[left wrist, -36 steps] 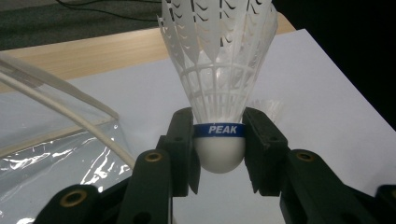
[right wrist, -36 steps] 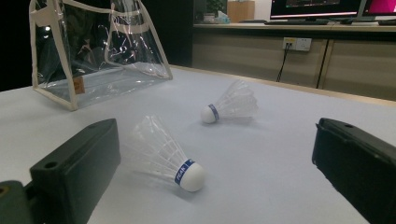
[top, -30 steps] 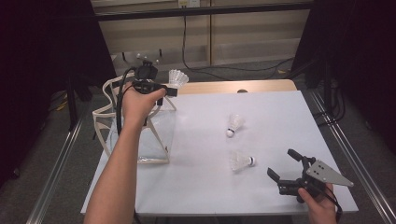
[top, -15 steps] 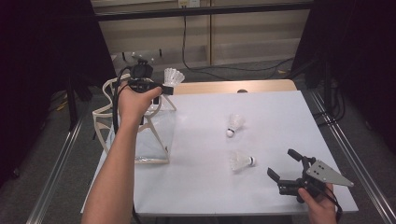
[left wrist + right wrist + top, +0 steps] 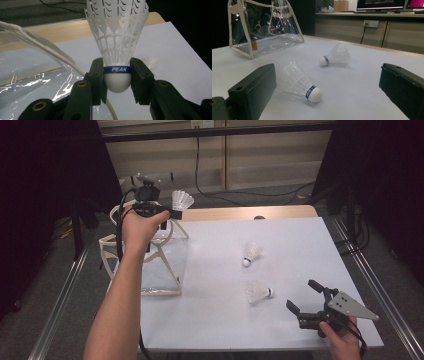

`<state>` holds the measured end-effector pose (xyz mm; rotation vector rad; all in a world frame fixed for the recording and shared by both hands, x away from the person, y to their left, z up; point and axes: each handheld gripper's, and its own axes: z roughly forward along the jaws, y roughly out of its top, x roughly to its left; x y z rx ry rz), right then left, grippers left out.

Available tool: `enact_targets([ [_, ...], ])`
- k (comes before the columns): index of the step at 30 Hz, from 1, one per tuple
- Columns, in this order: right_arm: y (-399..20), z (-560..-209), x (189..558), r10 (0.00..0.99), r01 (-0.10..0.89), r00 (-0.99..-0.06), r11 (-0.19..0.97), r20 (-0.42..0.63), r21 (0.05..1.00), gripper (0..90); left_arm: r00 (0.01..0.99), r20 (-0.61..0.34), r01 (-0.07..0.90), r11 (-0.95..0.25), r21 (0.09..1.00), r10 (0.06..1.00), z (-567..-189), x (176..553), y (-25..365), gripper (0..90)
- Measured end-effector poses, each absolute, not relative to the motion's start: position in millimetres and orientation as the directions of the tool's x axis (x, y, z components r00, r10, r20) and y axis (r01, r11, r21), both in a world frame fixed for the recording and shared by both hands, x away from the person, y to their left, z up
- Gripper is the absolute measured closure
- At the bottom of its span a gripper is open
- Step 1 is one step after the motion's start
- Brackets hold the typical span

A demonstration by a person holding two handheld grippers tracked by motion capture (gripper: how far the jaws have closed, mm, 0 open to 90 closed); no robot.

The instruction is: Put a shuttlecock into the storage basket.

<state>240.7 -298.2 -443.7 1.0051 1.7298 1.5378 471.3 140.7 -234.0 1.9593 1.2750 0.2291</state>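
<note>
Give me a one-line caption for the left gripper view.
Left gripper clamps a shuttlecock by its cork, beside the clear bag.

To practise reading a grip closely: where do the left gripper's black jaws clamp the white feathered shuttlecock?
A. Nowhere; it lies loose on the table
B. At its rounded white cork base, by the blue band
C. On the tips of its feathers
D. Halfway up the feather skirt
B: in the left gripper view, the left gripper presses both jaws on the white feathered shuttlecock at its blue-banded cork, feathers pointing up.
</note>
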Motion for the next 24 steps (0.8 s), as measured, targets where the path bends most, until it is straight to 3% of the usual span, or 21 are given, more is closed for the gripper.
enact_targets([
  [24,-298,-444,240,0.850,0.143,-0.525,0.035,0.046,0.989,1.0,0.459,-0.234,0.703,-0.190,0.686,0.857,-225,470,155,65.5],
])
